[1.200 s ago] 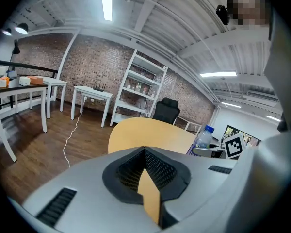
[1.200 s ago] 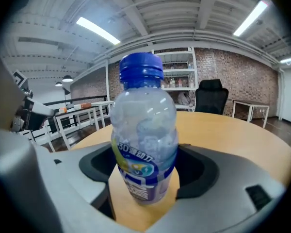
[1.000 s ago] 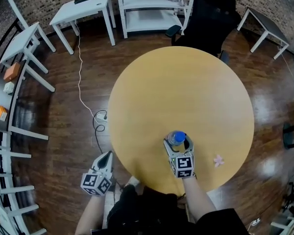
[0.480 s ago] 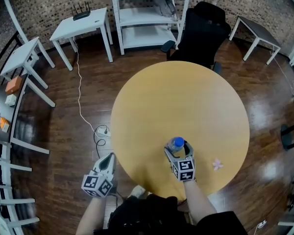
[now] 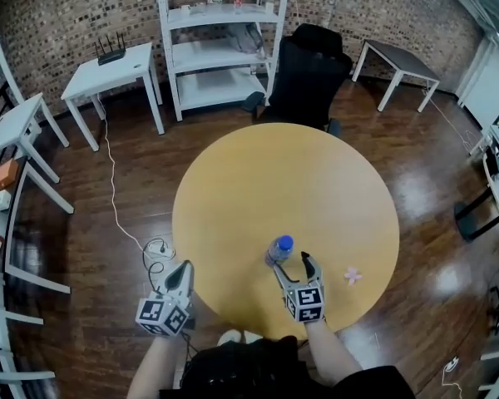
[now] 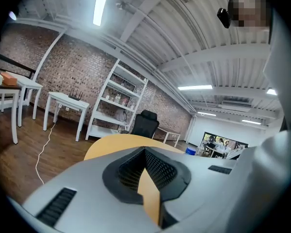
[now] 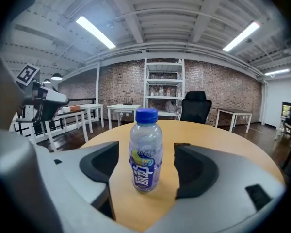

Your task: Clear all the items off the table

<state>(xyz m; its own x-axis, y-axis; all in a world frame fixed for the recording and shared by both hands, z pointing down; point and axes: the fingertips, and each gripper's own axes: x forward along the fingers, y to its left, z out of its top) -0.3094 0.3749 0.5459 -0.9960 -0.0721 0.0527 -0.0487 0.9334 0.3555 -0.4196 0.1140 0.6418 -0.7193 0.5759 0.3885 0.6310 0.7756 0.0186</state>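
Note:
A clear bottle [image 5: 279,250] with a blue cap and a purple label stands upright on the round wooden table [image 5: 316,181], near its front edge. My right gripper [image 5: 291,262] is just behind it. In the right gripper view the bottle [image 7: 145,149] stands at the mouth of the jaws with a gap on each side. The jaws are closing, and neither pad touches it. A small pink item [image 5: 352,275] lies on the table to the right. My left gripper [image 5: 183,270] hangs shut off the table's left front edge, over the floor.
A black office chair [image 5: 308,65] stands behind the table, beside a white shelf unit [image 5: 220,48]. White side tables [image 5: 108,65] line the left wall. A white cable [image 5: 150,248] lies on the wooden floor near the left gripper.
The right gripper has drawn back a little, so the bottle that stood deep between its jaws is now at their tips. The head view has tilted up. The left gripper has stayed put.

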